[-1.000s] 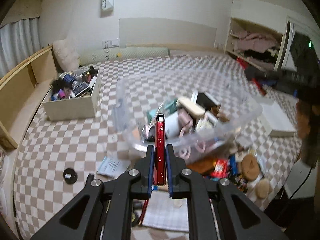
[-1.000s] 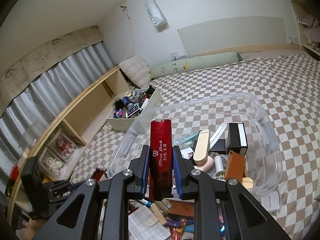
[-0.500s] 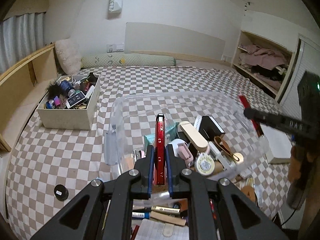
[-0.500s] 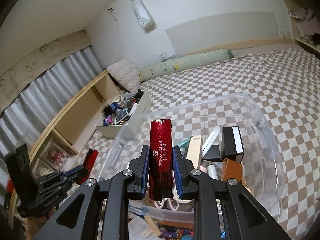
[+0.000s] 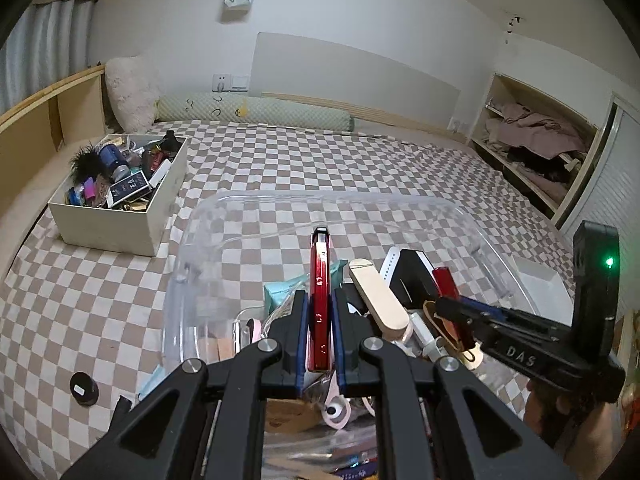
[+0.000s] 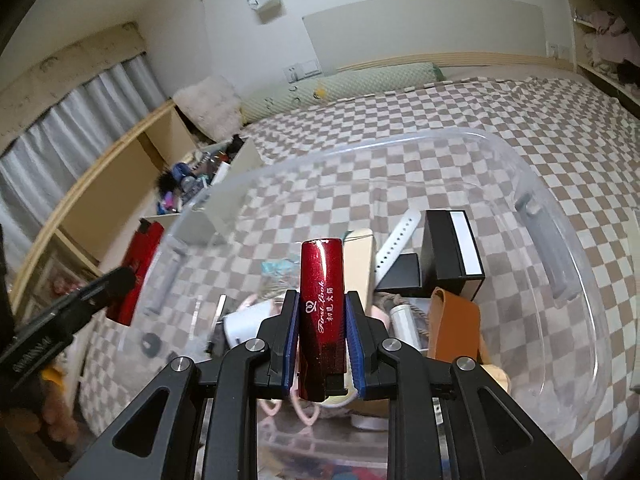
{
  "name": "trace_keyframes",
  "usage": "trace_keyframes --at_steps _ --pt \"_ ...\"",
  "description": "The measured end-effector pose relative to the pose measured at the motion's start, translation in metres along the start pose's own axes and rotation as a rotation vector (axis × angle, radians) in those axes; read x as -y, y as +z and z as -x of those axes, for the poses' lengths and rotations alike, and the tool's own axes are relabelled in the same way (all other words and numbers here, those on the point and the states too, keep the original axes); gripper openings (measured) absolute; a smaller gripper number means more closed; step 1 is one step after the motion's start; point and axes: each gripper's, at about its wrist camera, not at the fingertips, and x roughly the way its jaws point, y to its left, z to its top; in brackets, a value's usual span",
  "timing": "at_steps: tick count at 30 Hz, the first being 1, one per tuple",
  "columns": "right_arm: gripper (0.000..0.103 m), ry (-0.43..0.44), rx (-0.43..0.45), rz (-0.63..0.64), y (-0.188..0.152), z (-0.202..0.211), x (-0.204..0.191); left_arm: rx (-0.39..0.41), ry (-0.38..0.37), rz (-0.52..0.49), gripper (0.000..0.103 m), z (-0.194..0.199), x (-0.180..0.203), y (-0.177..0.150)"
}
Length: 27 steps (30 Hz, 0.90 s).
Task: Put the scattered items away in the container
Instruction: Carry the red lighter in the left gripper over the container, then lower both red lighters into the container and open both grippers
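Note:
A clear plastic tub [image 5: 320,196] [image 6: 400,138] sits on the checked bedspread, holding a cream case [image 5: 378,296], a black-and-white box [image 6: 452,248], a brown leather piece [image 6: 452,328] and other small items. My left gripper [image 5: 320,304] is shut on a thin red flat case [image 5: 320,280], held edge-up over the tub's near side. My right gripper [image 6: 323,304] is shut on a red glitter case [image 6: 322,304] with white lettering, held above the tub's contents. Each gripper shows in the other view: the right gripper [image 5: 452,304] and the left gripper [image 6: 120,276].
A cream box [image 5: 116,224] full of cosmetics stands at the back left. A black round cap [image 5: 84,388] lies on the bedspread at the near left. A white box [image 5: 536,276] lies right of the tub. Loose items lie below the tub's near edge.
Both grippers have moved forward over the tub, each still holding its red case. The right gripper has come in from the right above the tub's contents.

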Motion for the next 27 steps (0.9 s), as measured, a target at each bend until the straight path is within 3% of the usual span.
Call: trace_keyframes --at_steps 7,11,17,27 --pt "0.023 -0.057 -0.027 -0.002 0.001 -0.018 0.004 -0.030 0.025 0.021 0.012 -0.020 0.001 0.003" --pt "0.023 -0.148 -0.040 0.034 0.004 -0.024 0.005 -0.042 0.069 -0.003 0.012 -0.029 0.003 0.000" --pt "0.023 -0.194 -0.066 0.067 0.001 -0.030 0.010 -0.077 0.068 0.041 0.012 -0.045 -0.001 -0.005" --pt "0.023 -0.202 -0.083 0.123 0.001 -0.032 -0.003 -0.106 0.083 0.014 0.011 -0.057 0.008 -0.008"
